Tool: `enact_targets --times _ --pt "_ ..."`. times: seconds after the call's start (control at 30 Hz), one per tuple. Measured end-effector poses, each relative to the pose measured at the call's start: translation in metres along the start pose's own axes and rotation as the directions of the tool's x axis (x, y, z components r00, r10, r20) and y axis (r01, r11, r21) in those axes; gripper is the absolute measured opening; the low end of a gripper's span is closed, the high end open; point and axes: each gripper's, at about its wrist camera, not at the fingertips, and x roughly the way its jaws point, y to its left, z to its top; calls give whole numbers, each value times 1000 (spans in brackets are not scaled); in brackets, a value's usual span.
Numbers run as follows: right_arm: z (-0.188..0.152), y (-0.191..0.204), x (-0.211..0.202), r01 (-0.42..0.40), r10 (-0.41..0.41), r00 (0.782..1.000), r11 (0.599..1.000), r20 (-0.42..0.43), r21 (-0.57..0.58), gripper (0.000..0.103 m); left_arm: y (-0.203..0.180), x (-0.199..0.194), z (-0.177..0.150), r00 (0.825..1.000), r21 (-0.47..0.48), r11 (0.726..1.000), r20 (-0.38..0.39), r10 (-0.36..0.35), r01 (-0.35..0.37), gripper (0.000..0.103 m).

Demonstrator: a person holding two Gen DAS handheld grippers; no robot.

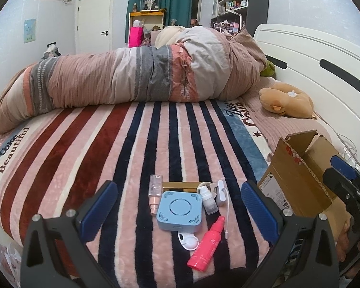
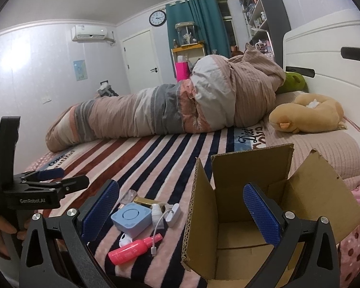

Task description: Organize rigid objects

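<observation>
A cluster of small items lies on the striped blanket [image 1: 108,148]: a blue square box [image 1: 179,210], a pink-red spray bottle [image 1: 207,244], a clear pink-capped bottle [image 1: 154,194], a small white bottle [image 1: 208,199], a white charger with cable [image 1: 221,192], a gold box [image 1: 180,185] and a white clip-like piece [image 1: 188,239]. My left gripper [image 1: 178,212] is open above them, empty. An open cardboard box [image 2: 264,206] stands to their right. My right gripper [image 2: 187,212] is open and empty over the box's left wall. The blue box [image 2: 129,218] and the spray bottle [image 2: 134,249] also show in the right wrist view.
A rolled quilt [image 1: 132,74] lies across the far side of the bed. A tan plush toy [image 1: 288,100] and a green plush [image 2: 294,81] lie by the white headboard [image 1: 324,55]. The left gripper shows at the left in the right wrist view [image 2: 48,180].
</observation>
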Motion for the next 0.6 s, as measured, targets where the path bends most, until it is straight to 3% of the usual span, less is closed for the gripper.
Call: enact_targets --times 0.27,0.43,0.5,0.6 --pt "5 2 -4 -4 4 1000 1000 10 -18 96 9 -2 0 1000 -17 1000 14 -16 17 103" --pt "13 27 -8 -28 29 1000 996 6 -89 66 35 -2 -1 997 -51 997 50 -63 66 103" --pt "14 43 -4 -56 55 998 990 -15 -132 58 48 -1 -2 995 -61 994 65 -81 85 103" --pt "10 70 14 -165 150 983 974 -108 -152 52 72 2 -7 994 -67 995 76 -72 77 103"
